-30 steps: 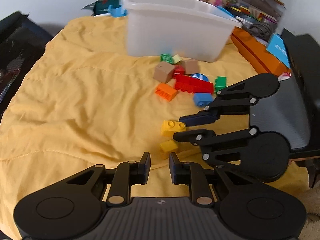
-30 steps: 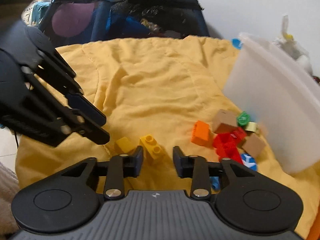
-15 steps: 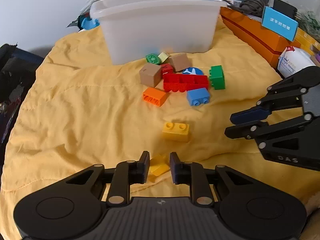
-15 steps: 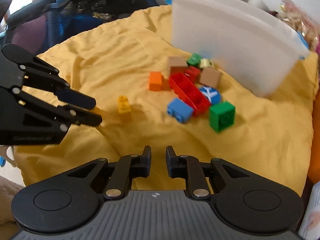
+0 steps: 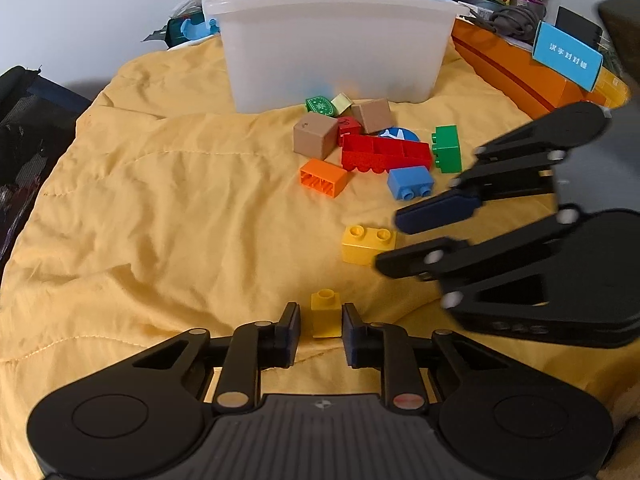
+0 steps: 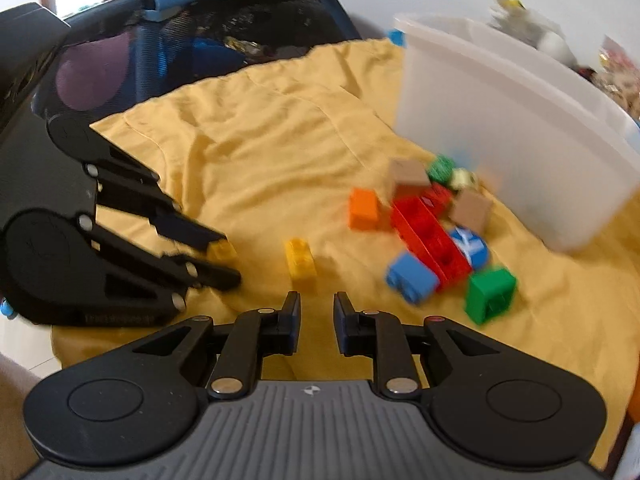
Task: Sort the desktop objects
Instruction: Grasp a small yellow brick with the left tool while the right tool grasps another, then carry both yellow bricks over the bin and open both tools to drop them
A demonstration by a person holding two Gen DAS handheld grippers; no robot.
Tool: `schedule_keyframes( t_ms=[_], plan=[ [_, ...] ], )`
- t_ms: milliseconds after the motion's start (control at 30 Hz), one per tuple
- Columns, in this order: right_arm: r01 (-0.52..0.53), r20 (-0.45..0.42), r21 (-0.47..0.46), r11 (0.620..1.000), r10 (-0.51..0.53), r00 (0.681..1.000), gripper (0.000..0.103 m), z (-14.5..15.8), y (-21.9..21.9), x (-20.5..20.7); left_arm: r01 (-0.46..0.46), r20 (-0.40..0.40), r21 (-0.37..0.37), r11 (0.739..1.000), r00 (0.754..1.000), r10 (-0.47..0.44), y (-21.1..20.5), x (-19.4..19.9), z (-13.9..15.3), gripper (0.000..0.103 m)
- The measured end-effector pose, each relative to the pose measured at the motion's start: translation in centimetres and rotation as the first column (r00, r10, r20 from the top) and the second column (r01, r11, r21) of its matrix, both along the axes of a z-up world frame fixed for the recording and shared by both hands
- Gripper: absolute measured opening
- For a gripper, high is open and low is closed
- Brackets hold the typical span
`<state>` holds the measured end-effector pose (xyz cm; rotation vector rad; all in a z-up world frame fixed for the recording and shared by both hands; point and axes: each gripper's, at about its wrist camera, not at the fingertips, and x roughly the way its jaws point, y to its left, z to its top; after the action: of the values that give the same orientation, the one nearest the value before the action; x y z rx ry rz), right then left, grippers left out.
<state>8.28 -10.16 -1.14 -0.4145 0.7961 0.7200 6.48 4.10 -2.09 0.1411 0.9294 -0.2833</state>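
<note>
Toy bricks lie on a yellow cloth (image 5: 160, 208) in front of a translucent white bin (image 5: 332, 44). My left gripper (image 5: 321, 316) is open with a small yellow brick (image 5: 325, 313) standing between its fingers; gaps show on both sides. In the right wrist view that brick (image 6: 222, 249) sits at the left gripper's fingertips. A two-stud yellow brick (image 5: 367, 243) lies just ahead, and also shows in the right wrist view (image 6: 301, 258). My right gripper (image 6: 317, 312) is open and empty, hovering right of the two-stud brick; it appears in the left wrist view (image 5: 416, 240).
A pile near the bin holds an orange brick (image 5: 323, 178), a long red piece (image 5: 385, 154), a blue brick (image 5: 410, 182), a green brick (image 5: 447, 149) and tan blocks (image 5: 314, 136). An orange box (image 5: 516, 72) stands at the right. A dark mesh playpen (image 6: 200, 32) borders the left.
My left gripper has closed in around the small yellow brick, which now stands upright between the fingers. My right gripper has swung back left toward the two-stud yellow brick.
</note>
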Motion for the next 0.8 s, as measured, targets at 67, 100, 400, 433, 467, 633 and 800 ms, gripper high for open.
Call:
schedule_keyframes(
  t_ms=[67, 100, 400, 433, 467, 633, 800],
  plan=[
    [-0.013, -0.006, -0.007, 1.0, 0.013, 1.0, 0.031, -0.4, 0.8, 0.5, -0.015, -0.011, -0.026, 1.0, 1.0, 0.015, 0.3, 0.1, 0.0, 0.021],
    [-0.022, -0.01, -0.008, 1.0, 0.022, 1.0, 0.033, -0.6, 1.1, 0.7, -0.024, -0.015, -0.033, 0.999, 1.0, 0.023, 0.4, 0.2, 0.1, 0.018],
    [0.005, -0.042, 0.005, 1.0, -0.005, 0.999, 0.017, -0.3, 0.3, 0.8, 0.011, 0.036, -0.088, 0.996, 0.999, -0.008, 0.0, 0.8, 2.7, 0.017],
    [0.015, -0.032, 0.009, 1.0, -0.015, 0.999, 0.017, 0.2, -0.2, 0.5, 0.021, 0.042, -0.091, 0.996, 0.999, -0.017, -0.2, 1.0, 3.1, 0.017],
    [0.027, -0.026, 0.012, 1.0, -0.026, 0.999, 0.017, 0.6, -0.6, 0.4, 0.03, 0.051, -0.089, 0.996, 0.998, -0.025, -0.5, 1.3, 3.4, 0.017],
    [0.112, -0.052, 0.012, 0.994, -0.111, 0.992, 0.017, 0.7, -2.7, 1.4, 0.061, 0.096, -0.086, 0.994, 0.994, -0.052, -1.4, 3.5, 5.7, 0.017],
    [0.136, 0.045, 0.018, 0.991, -0.137, 0.99, 0.017, 3.5, -3.8, 2.9, 0.087, 0.225, -0.053, 0.995, 0.972, -0.073, -1.6, 7.5, 10.7, 0.017]
  ],
)
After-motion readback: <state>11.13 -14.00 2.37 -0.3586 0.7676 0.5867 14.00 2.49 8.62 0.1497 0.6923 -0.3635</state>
